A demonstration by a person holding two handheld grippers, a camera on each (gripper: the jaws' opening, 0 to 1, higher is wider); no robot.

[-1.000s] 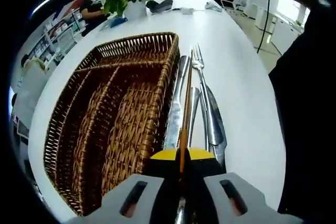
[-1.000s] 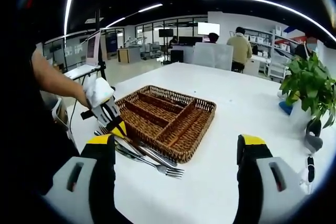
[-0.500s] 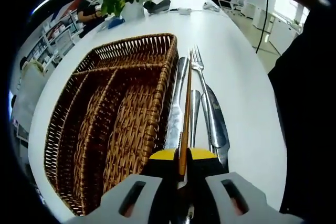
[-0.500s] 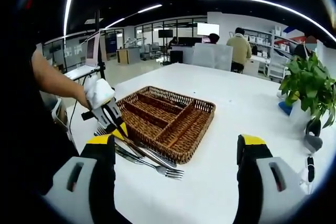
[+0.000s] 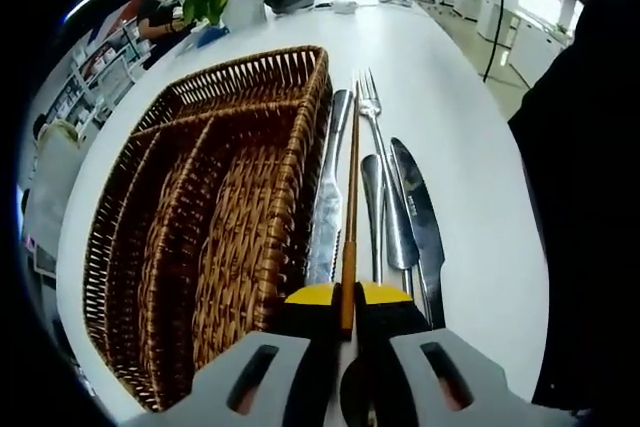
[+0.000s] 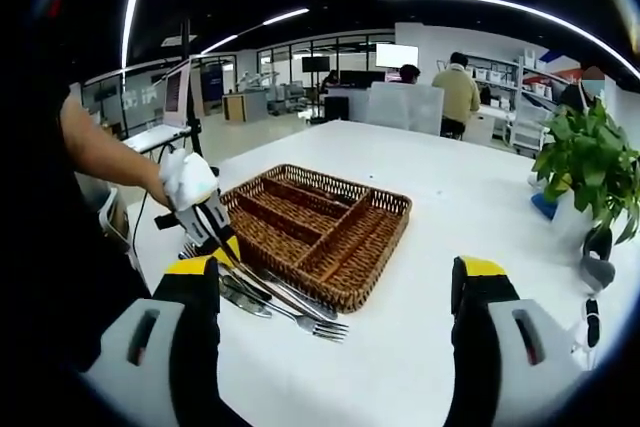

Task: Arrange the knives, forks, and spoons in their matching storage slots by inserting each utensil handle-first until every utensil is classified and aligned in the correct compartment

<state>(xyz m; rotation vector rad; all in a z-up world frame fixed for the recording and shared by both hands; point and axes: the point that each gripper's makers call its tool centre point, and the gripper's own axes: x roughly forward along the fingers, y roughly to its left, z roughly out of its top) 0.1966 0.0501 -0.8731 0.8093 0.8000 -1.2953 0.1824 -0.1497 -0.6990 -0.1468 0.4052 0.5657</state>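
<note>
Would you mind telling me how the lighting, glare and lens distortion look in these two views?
Left gripper view: fisheye bends the brown wicker cutlery tray and the white table edges into curves; the steel utensils show soft highlights; bright overexposed window at top right. Right gripper view: ceiling light strips bow into arcs, the table is evenly lit, and the tray is sharp.

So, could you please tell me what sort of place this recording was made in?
It looks like an open-plan office or lab. A long white table holds the wicker cutlery tray and a potted plant, people sit at desks with monitors behind it, and strip lights run across a dark ceiling.
</note>
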